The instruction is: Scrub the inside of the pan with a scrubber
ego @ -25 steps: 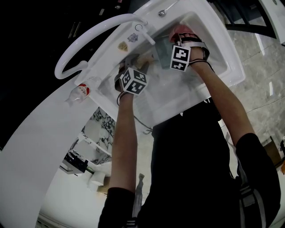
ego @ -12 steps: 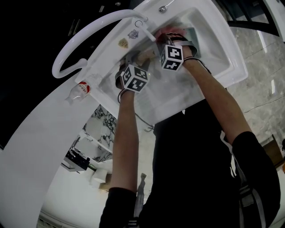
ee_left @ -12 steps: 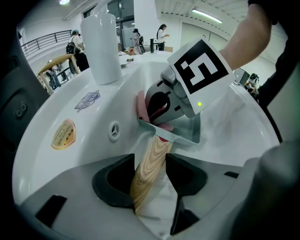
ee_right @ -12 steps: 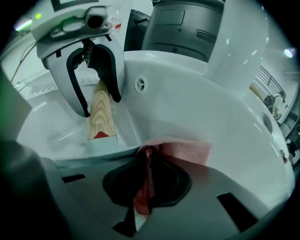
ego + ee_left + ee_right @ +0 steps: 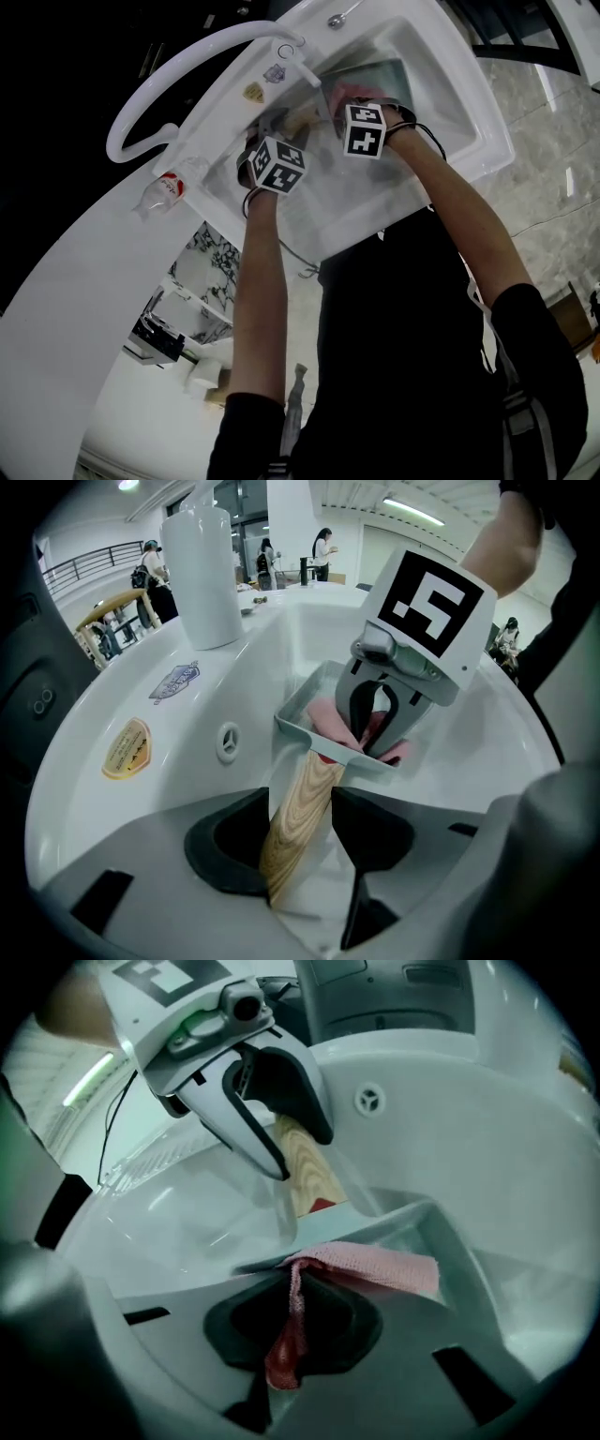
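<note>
A square grey-green pan (image 5: 306, 712) with a wooden handle (image 5: 298, 819) lies inside the white sink (image 5: 474, 105). My left gripper (image 5: 305, 841) is shut on that handle, its cube (image 5: 277, 167) showing in the head view. My right gripper (image 5: 291, 1330) is shut on a pink mesh scrubber (image 5: 375, 1265), which drapes over the pan's (image 5: 445, 1241) rim into its inside. From the left gripper view the right gripper (image 5: 380, 716) stands in the pan with the scrubber (image 5: 328, 722) under it. In the right gripper view the left gripper (image 5: 279, 1138) faces me, around the handle (image 5: 305, 1174).
A white curved faucet (image 5: 187, 67) arcs over the sink's far side, with its thick base (image 5: 202, 564) by the basin. An overflow hole (image 5: 227, 743) and a yellow sticker (image 5: 128, 747) mark the sink wall. A plastic bottle (image 5: 169, 192) lies on the counter. People stand far behind.
My right gripper has slid left across the pan with the scrubber, nearer the handle end, uncovering the pan's right side. The left gripper has hardly moved.
</note>
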A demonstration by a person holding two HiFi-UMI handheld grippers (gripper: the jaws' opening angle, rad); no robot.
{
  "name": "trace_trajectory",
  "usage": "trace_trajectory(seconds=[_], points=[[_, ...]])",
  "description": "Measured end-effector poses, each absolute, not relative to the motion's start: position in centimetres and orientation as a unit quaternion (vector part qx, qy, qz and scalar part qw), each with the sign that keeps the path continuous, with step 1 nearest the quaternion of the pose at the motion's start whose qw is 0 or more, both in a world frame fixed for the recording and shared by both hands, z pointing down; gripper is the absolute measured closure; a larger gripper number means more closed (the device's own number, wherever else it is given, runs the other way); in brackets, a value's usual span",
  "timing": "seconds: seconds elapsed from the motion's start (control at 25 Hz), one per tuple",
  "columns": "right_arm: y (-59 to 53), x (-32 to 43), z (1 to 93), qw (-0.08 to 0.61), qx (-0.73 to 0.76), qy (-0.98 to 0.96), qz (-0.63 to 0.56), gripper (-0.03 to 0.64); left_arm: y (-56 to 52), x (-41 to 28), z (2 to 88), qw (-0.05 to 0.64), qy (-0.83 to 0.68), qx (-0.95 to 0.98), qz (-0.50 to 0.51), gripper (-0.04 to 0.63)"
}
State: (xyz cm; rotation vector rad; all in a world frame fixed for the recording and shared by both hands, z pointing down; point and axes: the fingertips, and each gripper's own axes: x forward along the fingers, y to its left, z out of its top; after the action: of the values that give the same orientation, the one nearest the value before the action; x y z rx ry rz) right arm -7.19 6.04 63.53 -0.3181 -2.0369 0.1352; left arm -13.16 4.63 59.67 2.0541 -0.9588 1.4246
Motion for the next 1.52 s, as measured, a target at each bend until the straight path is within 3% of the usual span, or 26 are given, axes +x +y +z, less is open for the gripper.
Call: trace_trajectory(seconds=[0.56, 1.12, 1.52], points=[[7.0, -3.2, 64.3, 0.591, -0.18, -0.779, 0.112, 0.581, 4.7, -13.0, 59.8, 0.231, -0.35, 0.746, 0.518, 0.379], [3.5, 6.1, 66.3, 0.715, -0.168, -0.678, -0.022, 0.581, 4.7, -13.1, 59.9, 0.224, -0.356, 0.746, 0.517, 0.376], [1.2, 7.5, 64.3, 0.723, -0.048, -0.683, -0.089, 0.58, 4.6, -12.9, 59.7, 0.198, -0.366, 0.753, 0.51, 0.376]])
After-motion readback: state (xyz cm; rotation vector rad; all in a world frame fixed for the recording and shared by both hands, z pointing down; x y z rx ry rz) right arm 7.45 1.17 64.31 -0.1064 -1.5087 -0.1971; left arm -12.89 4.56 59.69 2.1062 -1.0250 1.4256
